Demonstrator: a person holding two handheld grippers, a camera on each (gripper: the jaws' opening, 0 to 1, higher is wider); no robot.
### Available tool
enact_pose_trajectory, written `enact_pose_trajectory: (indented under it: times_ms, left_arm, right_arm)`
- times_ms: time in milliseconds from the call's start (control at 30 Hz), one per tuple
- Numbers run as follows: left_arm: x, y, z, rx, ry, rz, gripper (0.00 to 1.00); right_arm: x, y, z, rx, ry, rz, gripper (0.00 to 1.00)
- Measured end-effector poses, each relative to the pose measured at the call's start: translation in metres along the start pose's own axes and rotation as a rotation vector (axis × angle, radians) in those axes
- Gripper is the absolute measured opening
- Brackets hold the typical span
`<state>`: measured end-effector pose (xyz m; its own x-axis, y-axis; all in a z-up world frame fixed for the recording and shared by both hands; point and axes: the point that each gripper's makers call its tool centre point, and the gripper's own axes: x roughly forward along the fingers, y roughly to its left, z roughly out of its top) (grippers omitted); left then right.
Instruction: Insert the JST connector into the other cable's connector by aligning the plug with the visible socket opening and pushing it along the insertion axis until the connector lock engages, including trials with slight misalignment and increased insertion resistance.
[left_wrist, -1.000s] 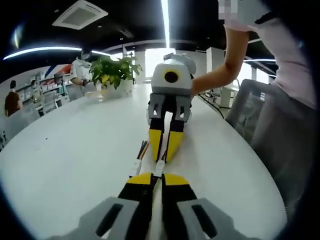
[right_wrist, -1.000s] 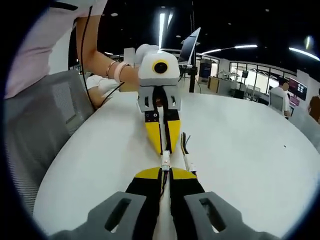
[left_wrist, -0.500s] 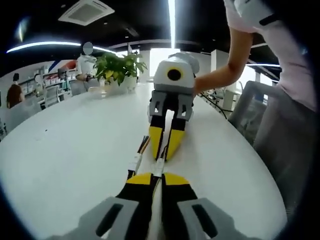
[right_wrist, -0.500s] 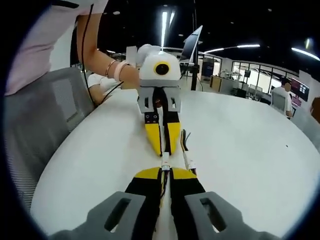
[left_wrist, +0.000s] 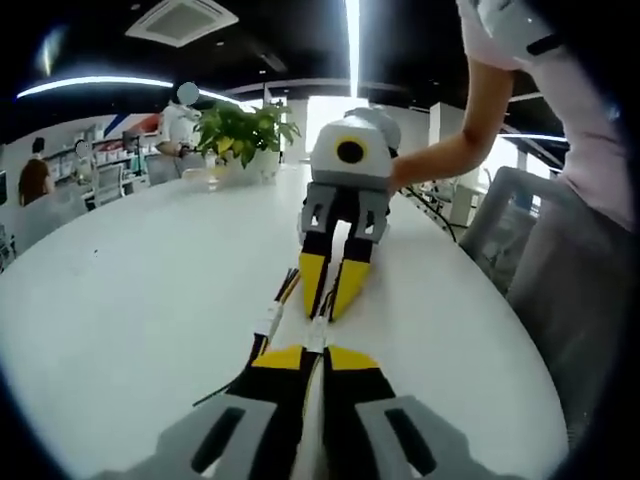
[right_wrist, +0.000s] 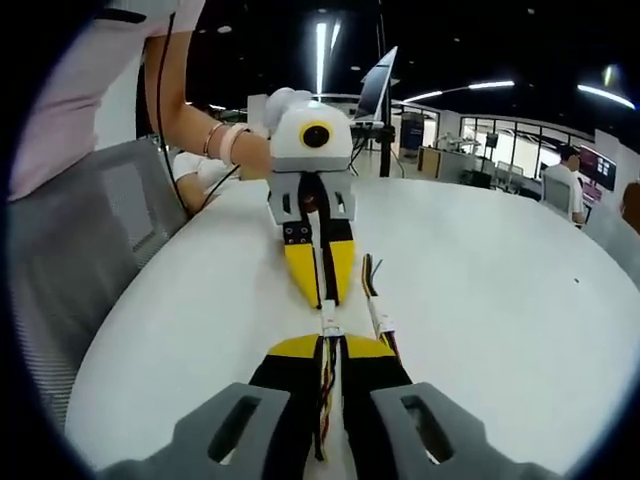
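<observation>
White JST connector (left_wrist: 316, 335) lying lengthwise between facing grippers, left gripper (left_wrist: 307, 362) and right gripper (right_wrist: 332, 350) both pinching its cable ends, spare cable (right_wrist: 376, 300) alongside on white table (left_wrist: 140, 290).

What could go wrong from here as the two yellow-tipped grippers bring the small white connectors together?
1. The left gripper and right gripper meet tip to tip around the small white connectors; a slight tilt could jam the plug.
2. A loose spare white-plugged cable lies alongside on the white table and could snag.
</observation>
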<state>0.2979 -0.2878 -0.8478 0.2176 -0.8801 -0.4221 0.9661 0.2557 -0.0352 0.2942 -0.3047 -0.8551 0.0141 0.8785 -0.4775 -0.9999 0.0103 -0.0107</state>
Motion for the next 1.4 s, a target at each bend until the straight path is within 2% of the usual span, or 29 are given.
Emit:
enact_pose_trajectory:
  times_ms: [100,167,267,367,500,567,667,700,767,833,900,967,1033,1133,1233,1333,1400]
  left_arm:
    - [-0.001,0.000,-0.001,0.002,0.006,0.003,0.01]
    - [-0.002,0.001,-0.001,-0.001,0.012,0.013,0.06]
    - [-0.005,0.002,0.000,-0.012,0.015,0.021,0.08]
    - [-0.009,0.002,0.006,-0.021,0.002,0.031,0.10]
    - [-0.015,0.003,0.016,-0.052,-0.030,0.056,0.22]
    - [-0.018,0.003,0.020,-0.050,-0.028,0.067,0.26]
    - [-0.021,0.002,0.024,-0.049,-0.033,0.081,0.31]
    - [-0.023,0.001,0.026,-0.059,-0.035,0.091,0.37]
    - [-0.025,0.003,0.026,-0.082,-0.029,0.124,0.49]
    - [-0.028,0.000,0.027,-0.079,-0.025,0.141,0.55]
    - [-0.033,0.001,0.033,-0.072,-0.035,0.182,0.56]
    - [-0.038,-0.002,0.038,-0.048,-0.050,0.200,0.55]
    - [-0.044,-0.004,0.044,-0.054,-0.056,0.220,0.58]
    - [-0.055,-0.007,0.055,-0.069,-0.065,0.257,0.64]
    - [-0.064,-0.008,0.061,-0.109,-0.086,0.302,0.64]
    - [-0.071,-0.008,0.062,-0.136,-0.081,0.344,0.68]
    - [-0.076,-0.011,0.064,-0.161,-0.087,0.362,0.72]
  right_arm:
    - [0.000,0.001,0.000,0.011,-0.001,0.000,0.05]
    - [-0.001,0.001,0.000,0.016,0.000,-0.003,0.06]
    - [-0.002,-0.001,0.001,0.018,0.003,-0.019,0.11]
    - [-0.005,0.001,0.005,0.048,-0.017,-0.028,0.09]
    - [-0.010,0.003,0.014,0.090,-0.051,-0.049,0.10]
    - [-0.014,0.004,0.018,0.114,-0.062,-0.066,0.11]
    - [-0.020,0.005,0.023,0.135,-0.067,-0.095,0.18]
    - [-0.022,0.003,0.023,0.158,-0.061,-0.123,0.22]
    - [-0.025,0.005,0.027,0.154,-0.080,-0.127,0.25]
    - [-0.028,0.007,0.033,0.174,-0.101,-0.145,0.25]
    - [-0.032,0.008,0.038,0.173,-0.108,-0.167,0.30]
    - [-0.037,0.003,0.041,0.207,-0.115,-0.220,0.34]
    - [-0.043,0.002,0.045,0.198,-0.124,-0.248,0.35]
    - [-0.053,-0.001,0.053,0.201,-0.147,-0.311,0.47]
    - [-0.060,0.001,0.057,0.287,-0.157,-0.348,0.59]
    - [-0.066,0.005,0.063,0.299,-0.187,-0.368,0.60]
    - [-0.069,0.007,0.063,0.320,-0.183,-0.389,0.64]
